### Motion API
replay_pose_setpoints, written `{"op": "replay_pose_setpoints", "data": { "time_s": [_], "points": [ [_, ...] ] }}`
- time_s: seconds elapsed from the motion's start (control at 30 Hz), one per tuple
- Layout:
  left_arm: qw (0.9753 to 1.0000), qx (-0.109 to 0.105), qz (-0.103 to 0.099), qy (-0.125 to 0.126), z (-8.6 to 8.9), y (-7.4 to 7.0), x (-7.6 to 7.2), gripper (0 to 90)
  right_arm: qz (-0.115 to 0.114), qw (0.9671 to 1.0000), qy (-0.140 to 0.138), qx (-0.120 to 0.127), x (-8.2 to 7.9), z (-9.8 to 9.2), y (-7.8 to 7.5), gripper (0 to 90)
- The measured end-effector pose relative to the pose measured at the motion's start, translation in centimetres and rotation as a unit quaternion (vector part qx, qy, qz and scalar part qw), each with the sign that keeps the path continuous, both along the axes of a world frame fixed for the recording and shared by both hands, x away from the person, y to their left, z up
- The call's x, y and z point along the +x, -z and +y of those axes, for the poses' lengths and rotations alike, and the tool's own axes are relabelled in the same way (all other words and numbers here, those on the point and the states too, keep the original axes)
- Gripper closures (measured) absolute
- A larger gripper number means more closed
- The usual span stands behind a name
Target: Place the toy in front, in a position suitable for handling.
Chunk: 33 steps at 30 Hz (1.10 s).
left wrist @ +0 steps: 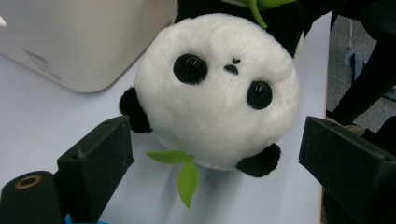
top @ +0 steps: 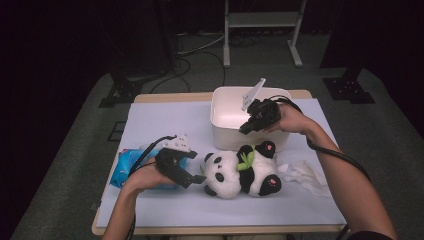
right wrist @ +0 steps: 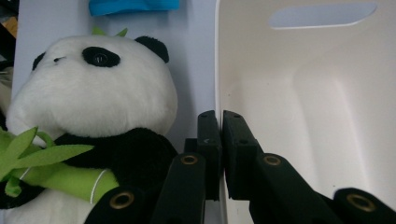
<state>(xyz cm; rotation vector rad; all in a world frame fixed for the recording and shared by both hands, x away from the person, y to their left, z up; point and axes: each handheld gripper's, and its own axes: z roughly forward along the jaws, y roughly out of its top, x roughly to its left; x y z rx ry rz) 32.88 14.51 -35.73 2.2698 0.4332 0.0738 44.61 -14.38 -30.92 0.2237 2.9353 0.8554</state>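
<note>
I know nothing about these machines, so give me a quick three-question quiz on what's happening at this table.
1. True or false: the left gripper is open, its jaws either side of the panda's head.
2. What does the right gripper pinch? A) the panda's foot B) the white bin's wall C) the blue packet
3. What green thing does the panda hold?

Key: 1 true. 2 B. 3 bamboo leaves.

blue wipes pack (top: 131, 167) partly hidden under left gripper (top: 196, 178), panda (left wrist: 219, 88) body cut off at top edge
</note>
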Motion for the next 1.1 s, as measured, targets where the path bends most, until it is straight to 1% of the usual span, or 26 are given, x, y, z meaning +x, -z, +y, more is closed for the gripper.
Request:
{"op": "replay_pose_setpoints", "data": {
  "time_s": [0.07, 0.13, 0.17, 0.27, 0.33, 0.37, 0.53, 0.6, 0.63, 0.7, 0.73, 0.77, 0.8, 0.83, 0.93, 1.03, 1.1],
  "points": [
    [1.0000, 0.000, 0.000, 0.001, 0.0, 0.0, 0.0, 8.8, 0.003, 1.0000, 0.004, 0.001, 0.1, 0.0, 0.0, 85.5],
    [1.0000, 0.000, 0.000, 0.001, 0.0, -0.1, 0.0, 8.8, 0.000, 1.0000, 0.004, 0.003, 0.0, 0.0, -0.1, 85.6],
    [1.0000, 0.001, -0.001, 0.001, 0.0, -0.1, 0.0, 8.8, 0.004, 1.0000, 0.004, 0.003, 0.0, -0.1, -0.1, 85.6],
    [1.0000, 0.000, -0.001, -0.001, 0.0, 0.0, 0.0, 8.9, 0.007, 1.0000, -0.001, 0.005, 0.0, -0.2, -0.1, 85.5],
    [1.0000, 0.001, -0.001, -0.001, 0.0, 0.0, 0.0, 8.8, 0.016, 0.9998, -0.006, 0.007, -0.2, -0.2, -0.1, 85.5],
    [1.0000, 0.001, -0.001, -0.001, 0.0, 0.0, 0.0, 8.9, 0.015, 0.9998, -0.010, 0.007, -0.3, -0.2, -0.1, 85.5],
    [1.0000, 0.002, -0.001, 0.001, -0.1, -0.1, 0.1, 8.8, 0.017, 0.9998, -0.004, 0.006, -0.2, -0.1, -0.1, 84.5],
    [1.0000, 0.003, -0.001, 0.001, 0.0, -0.1, 0.1, 8.8, 0.015, 0.9998, 0.001, 0.009, -0.2, -0.1, -0.2, 77.0],
    [1.0000, 0.003, -0.001, -0.001, 0.0, -0.1, 0.0, 8.8, 0.016, 0.9998, 0.006, 0.011, -0.2, -0.2, -0.3, 76.8],
    [1.0000, 0.004, -0.001, -0.002, 0.1, -0.1, 0.1, 8.8, 0.013, 0.9998, 0.010, 0.013, -0.4, -0.4, -0.5, 71.7],
    [1.0000, 0.004, -0.002, -0.001, 0.2, -0.1, 0.1, 8.8, 0.018, 0.9996, 0.014, 0.017, -0.5, -0.6, -0.7, 70.7],
    [1.0000, 0.005, -0.003, -0.001, 0.2, -0.1, 0.1, 8.8, 0.017, 0.9995, 0.016, 0.020, -0.7, -0.8, -0.9, 68.6],
    [1.0000, 0.004, -0.004, -0.002, 0.2, -0.1, 0.1, 8.8, 0.012, 0.9995, 0.019, 0.023, -0.8, -1.0, -1.0, 67.8],
    [1.0000, 0.007, -0.003, -0.001, 0.2, -0.1, 0.1, 8.8, 0.016, 0.9993, 0.021, 0.025, -1.0, -1.1, -1.2, 66.6],
    [0.9999, 0.011, 0.000, -0.002, 0.1, 0.1, 0.3, 8.8, 0.013, 0.9990, 0.027, 0.033, -1.7, -1.7, -1.7, 61.9],
    [0.9999, 0.012, -0.001, 0.000, 0.0, 0.1, 0.3, 8.8, 0.007, 0.9988, 0.030, 0.037, -2.3, -2.2, -1.9, 61.2],
    [0.9999, 0.013, -0.001, 0.001, -0.1, 0.0, 0.3, 8.8, 0.006, 0.9986, 0.032, 0.040, -2.9, -2.5, -2.1, 58.8]
  ]
}}
